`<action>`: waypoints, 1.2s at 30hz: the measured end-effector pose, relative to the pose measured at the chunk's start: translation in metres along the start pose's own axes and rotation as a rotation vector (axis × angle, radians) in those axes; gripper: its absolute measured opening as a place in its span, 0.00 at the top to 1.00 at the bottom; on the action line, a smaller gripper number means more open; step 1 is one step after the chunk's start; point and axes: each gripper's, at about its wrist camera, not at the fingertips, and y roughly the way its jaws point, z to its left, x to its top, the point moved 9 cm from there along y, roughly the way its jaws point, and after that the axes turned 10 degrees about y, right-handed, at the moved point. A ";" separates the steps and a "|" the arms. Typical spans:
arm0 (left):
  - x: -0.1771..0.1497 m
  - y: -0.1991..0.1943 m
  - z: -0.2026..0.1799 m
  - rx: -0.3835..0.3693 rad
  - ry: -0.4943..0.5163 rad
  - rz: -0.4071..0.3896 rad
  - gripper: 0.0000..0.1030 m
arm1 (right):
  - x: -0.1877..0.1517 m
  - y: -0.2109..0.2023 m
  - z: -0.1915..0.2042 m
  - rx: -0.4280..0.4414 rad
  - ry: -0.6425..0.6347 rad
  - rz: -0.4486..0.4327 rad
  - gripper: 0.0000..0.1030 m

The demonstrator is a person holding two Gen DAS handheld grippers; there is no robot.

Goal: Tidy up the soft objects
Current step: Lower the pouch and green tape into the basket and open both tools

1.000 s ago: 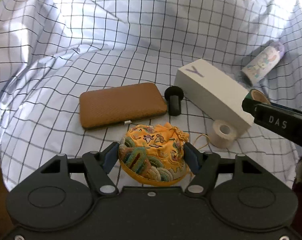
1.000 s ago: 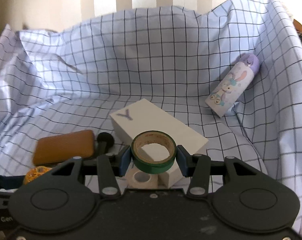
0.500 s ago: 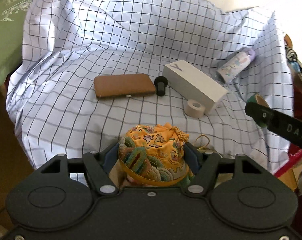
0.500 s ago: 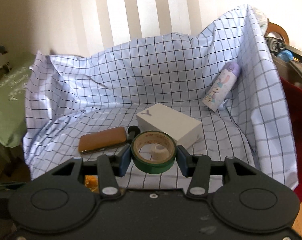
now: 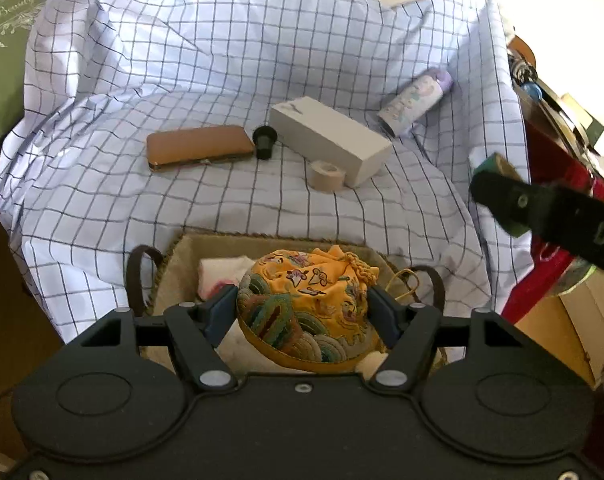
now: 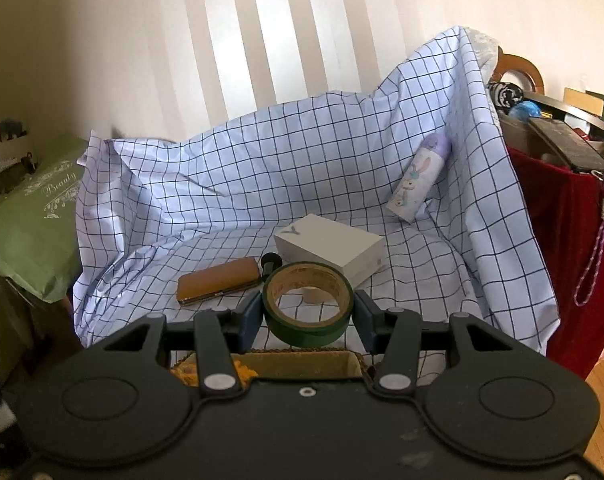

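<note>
Distance is the biggest change: the white cloth with a dark blue grid [image 5: 229, 60], which filled both wrist views a second ago, now shows whole, draped over a seat in the upper half of each frame, so both grippers have drawn back from it. With that retreat, a woven tan basket with dark loop handles [image 5: 181, 256] has come into the lower middle of the left view, directly beneath the left gripper [image 5: 302, 312]. A folded white cloth [image 5: 221, 276] already lies inside it.

Left on the grid cloth are a long white rectangular box [image 5: 334, 140], a flat brown leather case [image 5: 197, 148], a lilac cartoon-printed bottle [image 5: 414, 102], a small beige tape roll [image 5: 328, 176] and a black stubby knob [image 5: 263, 142], none shifted.

The left fingers stay about half closed, pressing both sides of the yellow embroidered drawstring pouch [image 5: 306, 312], which hangs just over the basket's opening. The right gripper [image 6: 308, 316] stays narrowly clamped on the dark green tape roll [image 6: 306, 304], above the basket's far rim at the bottom of its frame.

Judging by this, the pouch is nearly delivered and only needs lowering and releasing into the basket.
</note>
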 end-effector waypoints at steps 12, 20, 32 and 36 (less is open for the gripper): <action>-0.007 0.009 0.000 0.009 -0.015 0.004 0.28 | -0.018 0.011 -0.008 -0.038 0.010 0.061 0.54; -0.007 -0.003 0.022 0.133 -0.061 -0.023 0.27 | -0.025 0.021 -0.007 -0.059 -0.007 0.094 0.54; -0.032 -0.005 0.049 0.245 -0.109 0.036 0.26 | -0.044 0.038 -0.002 -0.098 -0.052 0.162 0.54; -0.033 -0.005 0.047 0.246 -0.101 0.040 0.26 | -0.047 0.040 0.001 -0.092 -0.062 0.178 0.53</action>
